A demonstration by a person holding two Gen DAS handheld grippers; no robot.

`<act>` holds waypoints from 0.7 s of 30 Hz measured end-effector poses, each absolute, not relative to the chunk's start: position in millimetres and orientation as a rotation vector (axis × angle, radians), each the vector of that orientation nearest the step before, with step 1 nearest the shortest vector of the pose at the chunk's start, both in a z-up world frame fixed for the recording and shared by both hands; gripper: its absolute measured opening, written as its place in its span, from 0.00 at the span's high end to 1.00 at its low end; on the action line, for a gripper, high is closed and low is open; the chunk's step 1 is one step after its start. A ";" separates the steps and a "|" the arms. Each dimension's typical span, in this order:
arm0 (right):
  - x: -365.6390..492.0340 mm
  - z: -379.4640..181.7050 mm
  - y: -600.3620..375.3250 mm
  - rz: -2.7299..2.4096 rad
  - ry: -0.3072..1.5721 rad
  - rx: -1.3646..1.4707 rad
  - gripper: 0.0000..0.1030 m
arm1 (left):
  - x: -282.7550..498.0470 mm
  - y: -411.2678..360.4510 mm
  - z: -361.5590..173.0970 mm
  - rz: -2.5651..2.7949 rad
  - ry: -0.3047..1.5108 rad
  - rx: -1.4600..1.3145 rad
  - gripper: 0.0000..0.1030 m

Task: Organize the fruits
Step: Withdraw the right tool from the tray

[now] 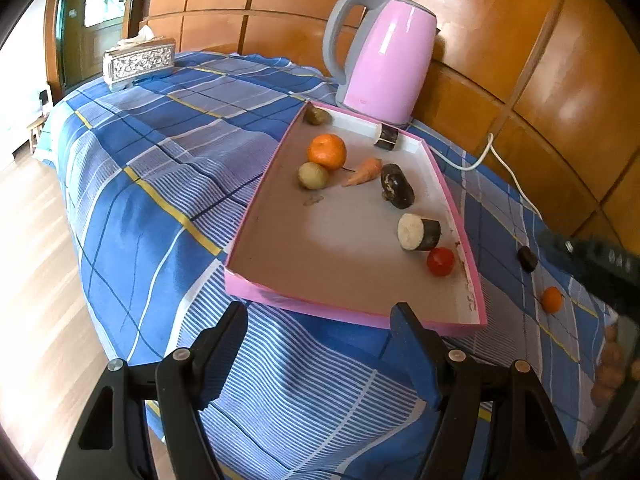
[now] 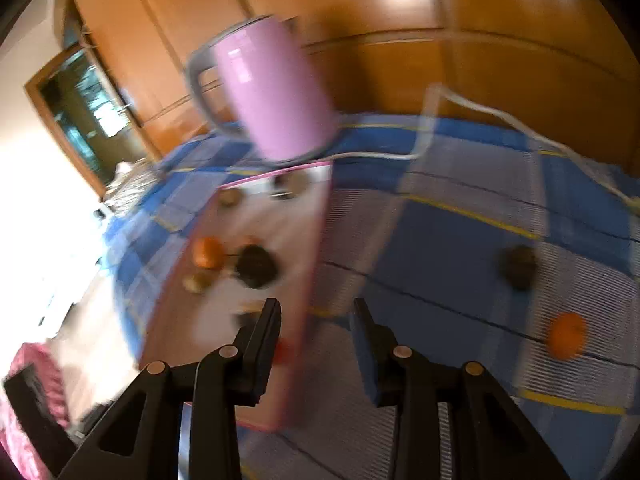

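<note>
1. Right now your left gripper [image 1: 320, 344] hangs over the blue plaid tablecloth [image 1: 160, 168], just short of the near rim of the shallow pink cardboard tray [image 1: 280, 298]; its tongs stand wide apart with nothing between them.
2. Inside the tray, toward the far left, you have a large orange mandarin [image 1: 326, 151] touching a yellowish-green round fruit [image 1: 313, 175]; just right of them lies a small carrot [image 1: 365, 172], then a dark purple lumpy tuber [image 1: 397, 185].
3. Nearer you, by the right rim, sit a cut dark-skinned piece with a white face [image 1: 418, 231] and a small red tomato [image 1: 440, 261]; another cut dark piece [image 1: 386, 136] and a brownish round fruit [image 1: 316, 115] rest at the far wall.
4. Outside the tray, on the cloth to its right, lie a small dark round piece [image 1: 527, 259] and a small orange fruit [image 1: 552, 299], apart from each other.
5. Your right gripper [image 2: 316, 340] is blurred; its tongs are apart and empty, straddling the tray's right rim.
6. Behind the tray stands a pink electric kettle [image 1: 386, 56]; a patterned tissue box [image 1: 138, 65] sits far left.
</note>
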State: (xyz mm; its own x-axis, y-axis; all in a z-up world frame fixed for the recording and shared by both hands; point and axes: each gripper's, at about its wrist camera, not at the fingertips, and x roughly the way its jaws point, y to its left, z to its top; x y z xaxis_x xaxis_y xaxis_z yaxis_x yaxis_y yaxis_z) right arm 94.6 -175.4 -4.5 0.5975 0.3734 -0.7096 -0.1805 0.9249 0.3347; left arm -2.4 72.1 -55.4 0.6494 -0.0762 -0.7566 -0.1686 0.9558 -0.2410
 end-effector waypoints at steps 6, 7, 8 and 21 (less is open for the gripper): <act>63.6 -15.6 -255.5 0.097 0.848 0.274 0.65 | -3.9 62.5 -51.4 0.033 0.860 -0.278 0.28; 60.6 -17.3 -265.7 0.069 0.847 0.281 0.65 | -4.1 61.1 -50.9 0.030 0.859 -0.273 0.28; 55.7 -20.2 -278.6 0.034 0.847 0.291 0.65 | -4.5 60.4 -50.3 0.028 0.859 -0.270 0.28; -18.3 -56.9 -443.4 -0.549 0.810 0.428 0.65 | -6.1 42.2 -42.1 0.004 0.844 -0.207 0.28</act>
State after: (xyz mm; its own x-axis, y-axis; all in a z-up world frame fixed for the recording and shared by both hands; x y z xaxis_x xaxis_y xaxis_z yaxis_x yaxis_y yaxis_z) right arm -18.3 -443.4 -56.9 0.5647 -0.2929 -0.7716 0.6083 0.7796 0.1493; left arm -6.1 42.2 -42.1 0.6656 -0.0790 -0.7421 -0.0853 0.9798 -0.1808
